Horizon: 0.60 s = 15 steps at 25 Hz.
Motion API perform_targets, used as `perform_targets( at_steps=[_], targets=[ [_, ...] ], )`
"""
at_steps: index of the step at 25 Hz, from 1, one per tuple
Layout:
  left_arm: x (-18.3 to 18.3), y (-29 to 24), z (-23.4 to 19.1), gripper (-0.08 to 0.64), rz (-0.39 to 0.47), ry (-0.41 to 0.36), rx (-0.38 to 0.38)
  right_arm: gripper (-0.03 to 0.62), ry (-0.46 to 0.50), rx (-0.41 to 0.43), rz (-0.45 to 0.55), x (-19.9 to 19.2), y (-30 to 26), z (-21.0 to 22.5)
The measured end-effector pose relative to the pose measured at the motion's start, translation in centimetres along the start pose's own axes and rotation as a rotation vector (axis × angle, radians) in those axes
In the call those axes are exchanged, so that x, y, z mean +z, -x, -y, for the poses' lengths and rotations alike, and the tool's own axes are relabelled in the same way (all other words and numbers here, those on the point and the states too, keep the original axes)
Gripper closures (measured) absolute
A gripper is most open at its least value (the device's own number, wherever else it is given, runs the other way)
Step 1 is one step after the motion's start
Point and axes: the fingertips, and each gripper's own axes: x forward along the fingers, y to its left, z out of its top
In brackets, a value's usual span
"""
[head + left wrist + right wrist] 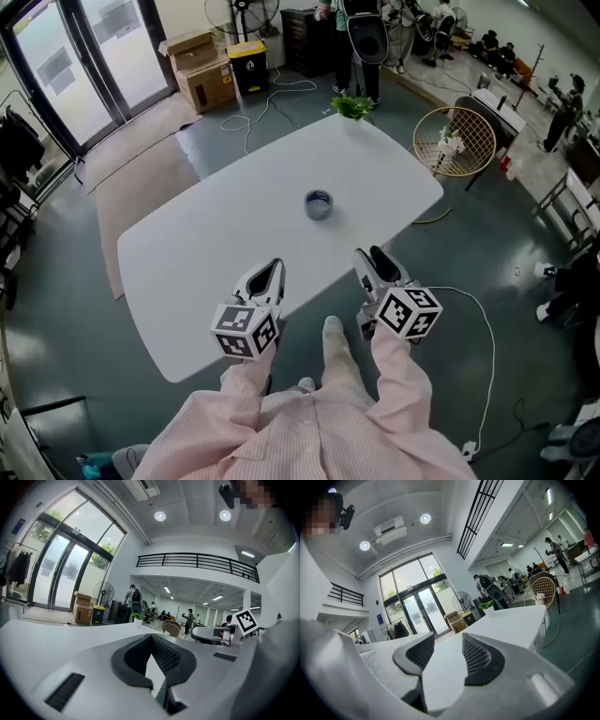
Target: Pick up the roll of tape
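Well, from the head view, the small round blue-grey roll of tape (319,203) lies flat near the middle of the big white counter (197,253). Nothing touches it. Both tools hang over the counter's near edge, well apart from the tape. The left tool (275,269), grey with a black-and-white marker cube, has its tips together. The right tool (369,257), which looks the same, has its tips apart. A little green plant (352,107) sits at the far corner.

Next, the left gripper view. The left tool (151,638) has its dark pads meeting at the tips, and nothing is held between them. Only the white counter (61,629) shows past them. I see no tape in this view.

Last, the right gripper view. The right tool (444,641) has a wide gap between its pads, and only the bare white counter (511,618) shows in that gap. I see no tape here either.

So the tape is down on the counter, not up in a tool. I think all of the picking up is left to do as things lie. A tool has to reach out to the middle, go round the roll, squeeze it and lift it. The right one already has room for it.
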Motion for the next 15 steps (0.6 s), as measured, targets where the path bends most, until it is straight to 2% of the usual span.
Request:
perform_targets(
  at_steps=[6,15],
  targets=[
    [0.6,-5.3,-1.8,0.560,-0.014,0.031,0.028,0.414,-0.017,0.014,-0.040,1.6,-5.3,3.9],
    [0.7,-12.3,-4.7,0.559,-0.052,0.096,0.110,0.414,-0.028,0.068,-0.195,2.0,-13.4,8.4]
  ],
)
